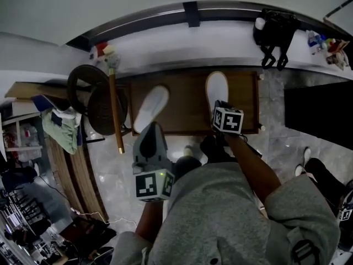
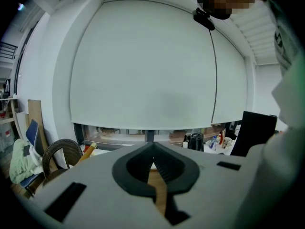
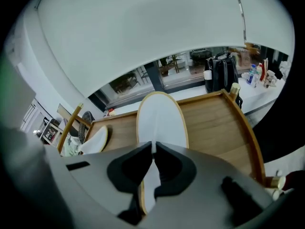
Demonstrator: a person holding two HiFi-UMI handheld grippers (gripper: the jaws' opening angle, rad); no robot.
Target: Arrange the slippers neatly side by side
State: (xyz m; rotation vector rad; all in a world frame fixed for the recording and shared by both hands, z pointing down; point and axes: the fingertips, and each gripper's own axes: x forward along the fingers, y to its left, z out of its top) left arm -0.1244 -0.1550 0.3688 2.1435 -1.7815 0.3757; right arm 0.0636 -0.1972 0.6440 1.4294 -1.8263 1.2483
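Two white slippers lie on a low wooden board. The left slipper lies slanted, toe to the upper right, apart from the other. The right slipper points straight away from me. My right gripper is at its heel. In the right gripper view the jaws are shut on the heel edge of that slipper, and the other slipper shows at the left. My left gripper hovers just in front of the left slipper's heel. It is shut and empty, aimed at a white wall.
A round wicker stool and a long wooden stick stand left of the board. A black bag and bottles sit on the ledge behind. The board has a raised rim. Shoes lie on the floor at right.
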